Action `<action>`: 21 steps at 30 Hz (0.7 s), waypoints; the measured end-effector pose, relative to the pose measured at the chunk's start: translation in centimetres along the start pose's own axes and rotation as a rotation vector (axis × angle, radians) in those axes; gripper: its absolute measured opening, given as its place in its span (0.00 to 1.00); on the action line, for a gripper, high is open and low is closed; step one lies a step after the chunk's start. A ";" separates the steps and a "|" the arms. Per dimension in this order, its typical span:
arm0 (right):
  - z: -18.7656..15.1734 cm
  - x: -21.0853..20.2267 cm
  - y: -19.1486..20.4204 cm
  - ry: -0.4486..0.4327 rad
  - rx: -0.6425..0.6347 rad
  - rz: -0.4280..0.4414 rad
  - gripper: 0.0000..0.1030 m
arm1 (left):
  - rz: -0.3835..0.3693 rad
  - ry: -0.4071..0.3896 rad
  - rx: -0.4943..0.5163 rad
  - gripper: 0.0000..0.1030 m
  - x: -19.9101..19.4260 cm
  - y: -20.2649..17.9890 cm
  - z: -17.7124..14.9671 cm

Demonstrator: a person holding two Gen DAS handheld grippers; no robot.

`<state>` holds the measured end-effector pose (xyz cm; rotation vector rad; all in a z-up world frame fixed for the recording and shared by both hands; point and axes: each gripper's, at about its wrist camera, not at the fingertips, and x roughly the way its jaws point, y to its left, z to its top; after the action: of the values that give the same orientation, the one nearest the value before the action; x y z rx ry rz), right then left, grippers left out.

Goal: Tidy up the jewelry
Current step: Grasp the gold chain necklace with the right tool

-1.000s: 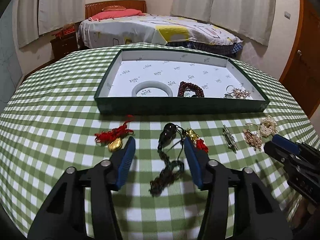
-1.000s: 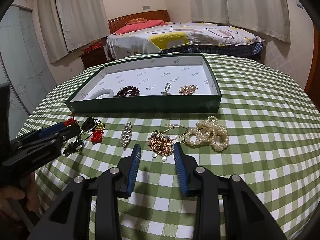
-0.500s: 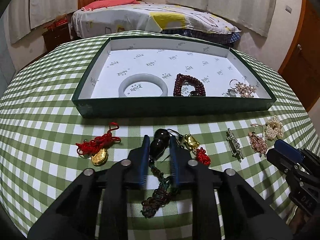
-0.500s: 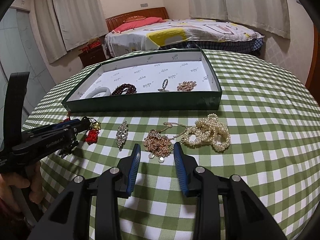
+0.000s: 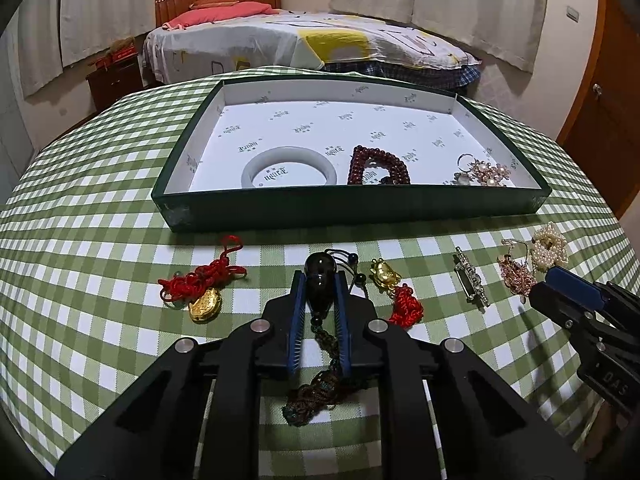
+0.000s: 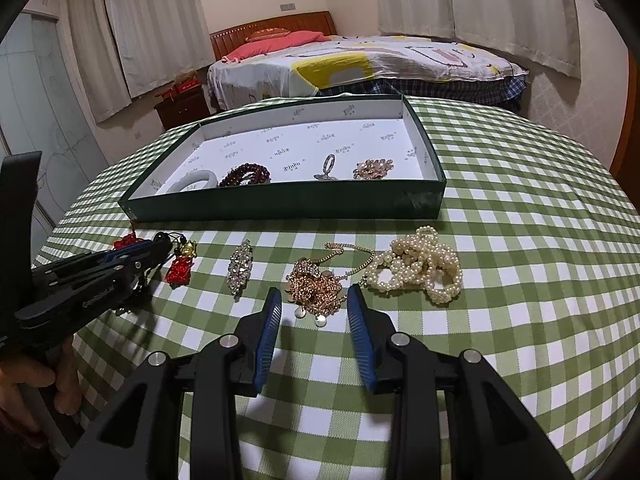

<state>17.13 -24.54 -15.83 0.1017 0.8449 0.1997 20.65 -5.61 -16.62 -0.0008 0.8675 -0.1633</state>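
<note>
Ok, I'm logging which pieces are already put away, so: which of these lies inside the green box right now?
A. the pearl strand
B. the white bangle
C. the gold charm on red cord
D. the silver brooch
B: the white bangle lies on the white lining of the green box, beside the dark red bead bracelet.
</note>
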 end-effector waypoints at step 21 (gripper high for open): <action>0.6 1.7 1.6 0.031 -0.102 -0.050 0.15 | 0.004 -0.002 -0.011 0.14 -0.3 0.5 -0.2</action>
<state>18.40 -22.61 -16.42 -0.0177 0.8660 0.1974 20.38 -5.02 -16.54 -0.0094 0.8667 -0.1543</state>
